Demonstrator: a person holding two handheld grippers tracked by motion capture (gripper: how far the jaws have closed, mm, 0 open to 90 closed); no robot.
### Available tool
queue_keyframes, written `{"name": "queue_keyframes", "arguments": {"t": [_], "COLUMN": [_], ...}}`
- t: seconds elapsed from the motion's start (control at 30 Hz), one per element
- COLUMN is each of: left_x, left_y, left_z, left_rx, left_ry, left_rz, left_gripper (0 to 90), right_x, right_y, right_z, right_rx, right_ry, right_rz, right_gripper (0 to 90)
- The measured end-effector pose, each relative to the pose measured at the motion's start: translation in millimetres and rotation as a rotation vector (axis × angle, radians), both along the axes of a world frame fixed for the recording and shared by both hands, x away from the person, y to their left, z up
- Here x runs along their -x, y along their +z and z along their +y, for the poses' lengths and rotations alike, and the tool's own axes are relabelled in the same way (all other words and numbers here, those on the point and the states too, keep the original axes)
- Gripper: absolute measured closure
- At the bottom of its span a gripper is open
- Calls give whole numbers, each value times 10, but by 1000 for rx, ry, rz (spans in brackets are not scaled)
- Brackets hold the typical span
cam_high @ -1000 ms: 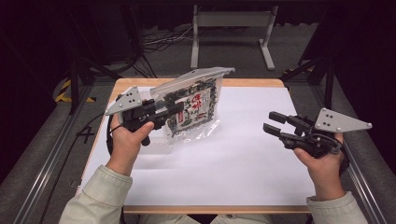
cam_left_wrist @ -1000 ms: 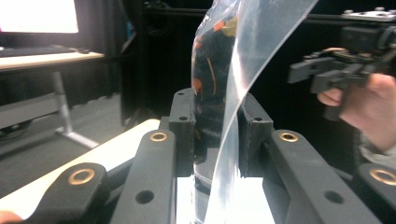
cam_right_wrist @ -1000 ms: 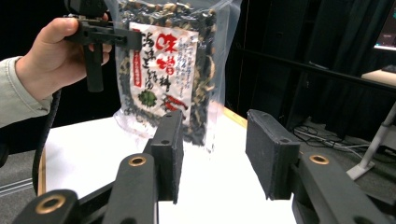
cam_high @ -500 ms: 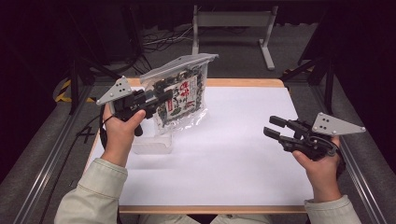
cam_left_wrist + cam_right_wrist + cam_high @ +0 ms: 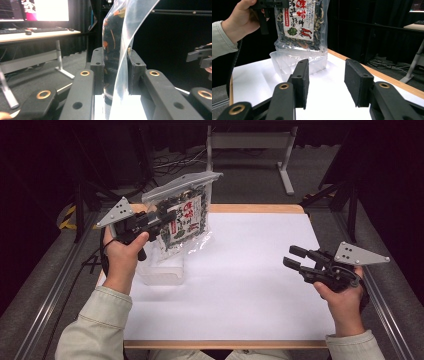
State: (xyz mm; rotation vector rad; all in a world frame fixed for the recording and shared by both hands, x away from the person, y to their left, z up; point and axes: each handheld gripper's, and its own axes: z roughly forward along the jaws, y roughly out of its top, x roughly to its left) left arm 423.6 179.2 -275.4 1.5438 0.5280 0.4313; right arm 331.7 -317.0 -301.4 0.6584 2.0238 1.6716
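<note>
Your left black two-jaw gripper (image 5: pixel 167 217) has brass-coloured rivets and a grey three-cornered plate, and it pinches a clear plastic snack bag (image 5: pixel 182 215) with a white label printed in red and green characters, 2 red chillies and a green leaf; the contents are dark with pale and orange flecks. Below it sits a clear, colourless plastic tub (image 5: pixel 162 270) on the white table sheet (image 5: pixel 240 285), edged in light wood. Your right black two-jaw gripper (image 5: pixel 292 257) matches. Your sleeves (image 5: pixel 95 330) are pale beige.
</note>
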Motion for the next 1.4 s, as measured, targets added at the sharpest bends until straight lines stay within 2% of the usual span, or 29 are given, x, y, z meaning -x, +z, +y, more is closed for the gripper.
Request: {"name": "queue_keyframes", "arguments": {"t": [0.17,0.47,0.77,0.93,1.07,1.17,1.4], "left_x": [-12,-52,-119,-189,-231,-247,-272], "left_y": [-5,-26,-90,-159,-197,-228,-357], "left_z": [64,212,312,305,330,349,345], "left_rx": [-6,6,14,-1,14,12,-35], "left_ry": [26,70,110,134,143,161,199], "left_rz": [-9,-8,12,35,39,22,-32], "left_gripper": [723,724,724,724,724,724,724], "right_x": [-12,-16,-32,-41,-48,-56,-65], "right_y": [-15,-24,-44,-58,-70,-81,-109], "right_z": [5,-6,13,25,24,27,43], "right_rx": [0,-3,6,8,10,8,16], "right_ry": [2,2,-2,5,4,8,12], "right_rz": [5,10,12,16,20,25,33], "right_gripper": [557,557,569,570,571,571,573]}}
